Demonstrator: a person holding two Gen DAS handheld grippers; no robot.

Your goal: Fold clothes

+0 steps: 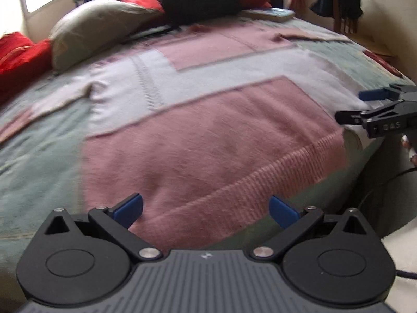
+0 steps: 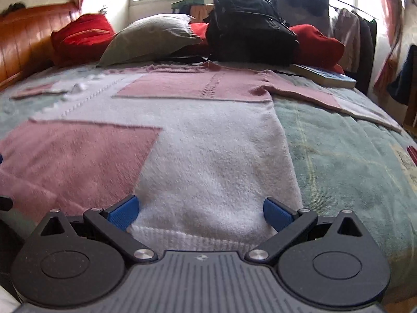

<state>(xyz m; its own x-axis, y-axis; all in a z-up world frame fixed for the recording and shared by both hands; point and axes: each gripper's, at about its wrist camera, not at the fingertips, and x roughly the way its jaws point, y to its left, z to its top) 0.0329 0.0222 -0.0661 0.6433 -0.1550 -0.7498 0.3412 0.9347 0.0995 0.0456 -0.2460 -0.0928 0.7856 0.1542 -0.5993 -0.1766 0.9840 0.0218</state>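
Note:
A pink and white knitted sweater (image 1: pixel 208 140) lies spread flat on the bed, its ribbed hem toward me and sleeves stretched out to both sides. My left gripper (image 1: pixel 206 210) hovers open just over the pink hem corner, with nothing between its blue fingertips. From the right edge of the left wrist view, my right gripper (image 1: pixel 351 107) reaches in, open, over the sweater's white side. Seen from the right wrist, the sweater (image 2: pixel 213 161) fills the foreground and my right gripper (image 2: pixel 200 212) stands open above its white ribbed hem.
A pale green bedspread (image 2: pixel 338 161) covers the bed. At the far end sit a beige pillow (image 2: pixel 151 39), red cushions (image 2: pixel 80 36), a black backpack (image 2: pixel 250 28) and a book (image 2: pixel 323 75). Clothes hang on a rack (image 2: pixel 351 31) at the right.

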